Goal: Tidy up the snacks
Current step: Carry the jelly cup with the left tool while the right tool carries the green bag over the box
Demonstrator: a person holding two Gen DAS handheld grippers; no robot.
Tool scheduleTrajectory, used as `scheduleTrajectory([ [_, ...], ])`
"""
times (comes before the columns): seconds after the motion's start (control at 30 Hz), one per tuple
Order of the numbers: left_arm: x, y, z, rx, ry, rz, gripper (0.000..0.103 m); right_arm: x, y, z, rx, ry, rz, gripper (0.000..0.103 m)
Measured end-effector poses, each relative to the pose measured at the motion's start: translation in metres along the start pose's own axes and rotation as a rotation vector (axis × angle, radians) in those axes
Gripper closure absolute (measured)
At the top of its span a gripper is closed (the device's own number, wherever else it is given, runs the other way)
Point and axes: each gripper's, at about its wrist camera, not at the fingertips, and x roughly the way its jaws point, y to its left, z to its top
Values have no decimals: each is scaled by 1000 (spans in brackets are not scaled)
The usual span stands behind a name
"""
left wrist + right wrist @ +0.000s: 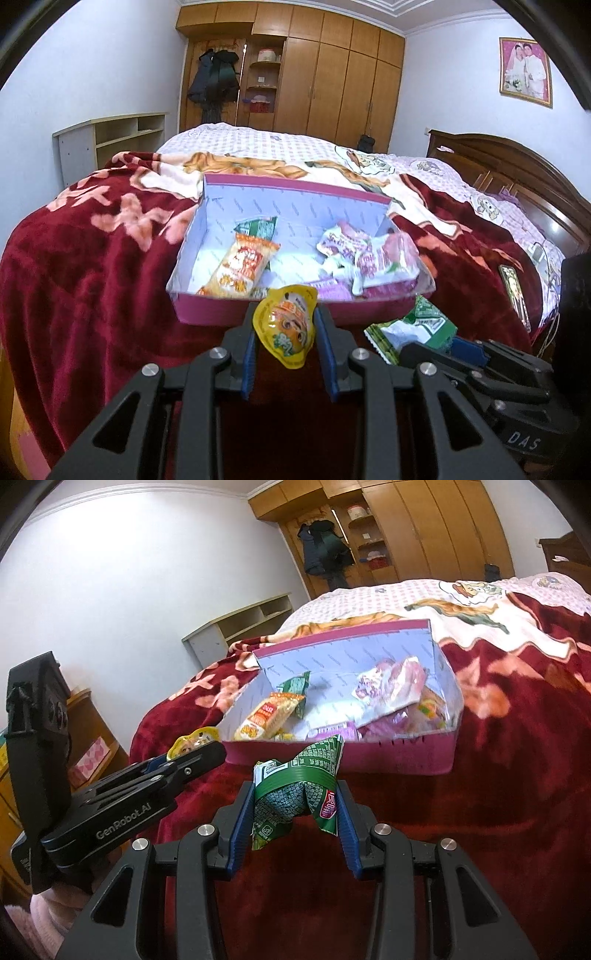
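Observation:
My left gripper (284,328) is shut on a small yellow jelly cup (286,326), held just in front of the pink box (295,315). My right gripper (297,805) is shut on a crumpled green snack packet (299,797), also before the near wall of the pink box (343,757). Inside the box lie an orange packet (242,267), a green packet (260,229) and pink-and-white packets (365,258). In the left wrist view the right gripper (456,347) shows at lower right with the green packet (413,328). In the right wrist view the left gripper (192,751) shows at left with the yellow cup (194,740).
The box rests on a dark red flowered blanket (85,280) over a bed with a brown headboard (517,173). A phone (515,291) lies on the blanket at right. A low shelf unit (110,136) and a wooden wardrobe (332,85) stand behind.

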Motion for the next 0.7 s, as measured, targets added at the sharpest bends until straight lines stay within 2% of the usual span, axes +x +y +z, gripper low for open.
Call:
scheduleTrajectory([
  [0.4, 36, 0, 31, 9, -5, 15, 73, 19, -9, 36, -15, -38, -29, 60],
  [0.7, 61, -8, 46, 43, -12, 34, 73, 36, -9, 53, -65, -61, -88, 60],
])
